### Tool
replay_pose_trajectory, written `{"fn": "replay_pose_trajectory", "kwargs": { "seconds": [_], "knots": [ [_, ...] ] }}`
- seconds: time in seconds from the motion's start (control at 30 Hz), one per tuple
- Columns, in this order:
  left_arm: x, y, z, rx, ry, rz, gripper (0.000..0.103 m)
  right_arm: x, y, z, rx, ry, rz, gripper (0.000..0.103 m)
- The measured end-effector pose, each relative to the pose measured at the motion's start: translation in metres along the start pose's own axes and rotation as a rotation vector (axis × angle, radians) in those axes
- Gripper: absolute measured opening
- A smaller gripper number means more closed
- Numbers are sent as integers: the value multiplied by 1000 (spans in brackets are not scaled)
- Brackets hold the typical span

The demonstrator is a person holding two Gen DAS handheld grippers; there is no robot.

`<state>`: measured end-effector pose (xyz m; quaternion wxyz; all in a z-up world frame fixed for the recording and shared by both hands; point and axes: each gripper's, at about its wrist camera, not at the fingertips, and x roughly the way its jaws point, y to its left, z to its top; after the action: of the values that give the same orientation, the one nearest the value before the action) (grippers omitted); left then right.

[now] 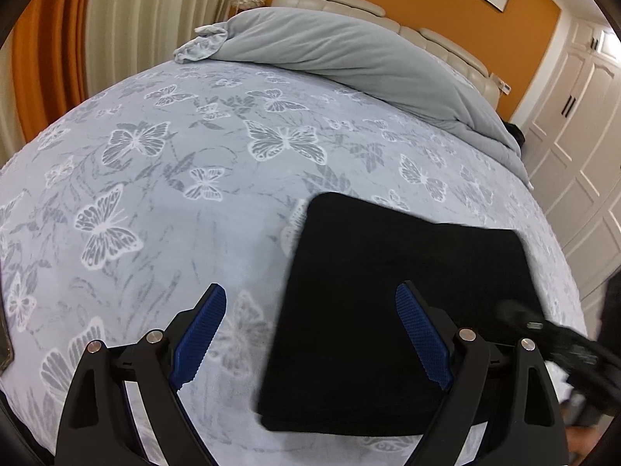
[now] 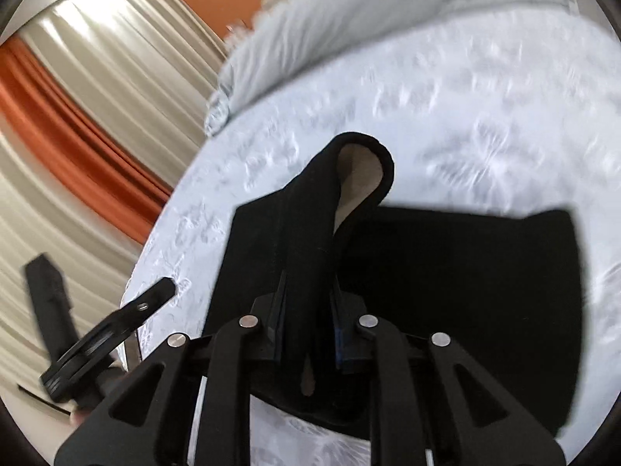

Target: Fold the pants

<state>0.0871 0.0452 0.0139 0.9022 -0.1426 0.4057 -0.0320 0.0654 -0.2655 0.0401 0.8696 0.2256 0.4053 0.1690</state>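
Observation:
Black pants (image 1: 380, 310) lie folded into a flat rectangle on the butterfly-print bedspread (image 1: 174, 194). My left gripper (image 1: 310, 310) is open and empty, hovering above the pants' left edge, its blue pads (image 1: 202, 334) spread wide. My right gripper (image 2: 308, 291) is shut on a fold of the black pants (image 2: 465, 291) and lifts it, so a strip with a pale lining (image 2: 359, 178) stands up from the folded pile. The right gripper also shows blurred at the right edge of the left wrist view (image 1: 551, 338).
A grey duvet (image 1: 349, 50) is bunched along the head of the bed by a cream headboard (image 1: 341, 0). Orange and cream curtains (image 1: 77, 27) hang at the left. White wardrobe doors (image 1: 574, 136) stand to the right. The left gripper shows at the lower left of the right wrist view (image 2: 116, 330).

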Motion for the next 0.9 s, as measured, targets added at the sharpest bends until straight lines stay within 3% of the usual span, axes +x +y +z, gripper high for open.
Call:
{"fn": "replay_pose_trajectory", "kwargs": {
  "seconds": [0.1,0.3,0.43,0.53,0.57,0.63,0.67,0.77,0.87,0.9],
  "knots": [
    [0,2,1,-20,6,-14,87,-27,-29,0,33,-29,-62,16],
    [7,-12,-6,20,24,-7,87,-32,-95,-16,163,41,-175,16],
    [17,-26,-17,68,52,1,87,-15,-108,-30,175,99,-194,19],
    [28,-33,-26,99,92,0,87,-21,-107,-30,170,86,-201,23],
    [34,-34,-29,103,116,-8,87,-22,-104,-28,167,77,-220,29],
    [47,-32,-33,84,182,-37,87,-30,-104,-26,165,51,-260,52],
    [53,-29,-34,58,208,-54,87,-34,-105,-26,167,32,-282,72],
    [63,-18,-35,-37,254,-99,87,-33,-109,-25,180,32,-279,76],
    [67,-15,-36,-67,273,-120,87,-27,-106,-26,170,39,-277,75],
    [66,-15,-36,-68,273,-122,87,-26,-103,-25,158,34,-260,69]
  ]
}}
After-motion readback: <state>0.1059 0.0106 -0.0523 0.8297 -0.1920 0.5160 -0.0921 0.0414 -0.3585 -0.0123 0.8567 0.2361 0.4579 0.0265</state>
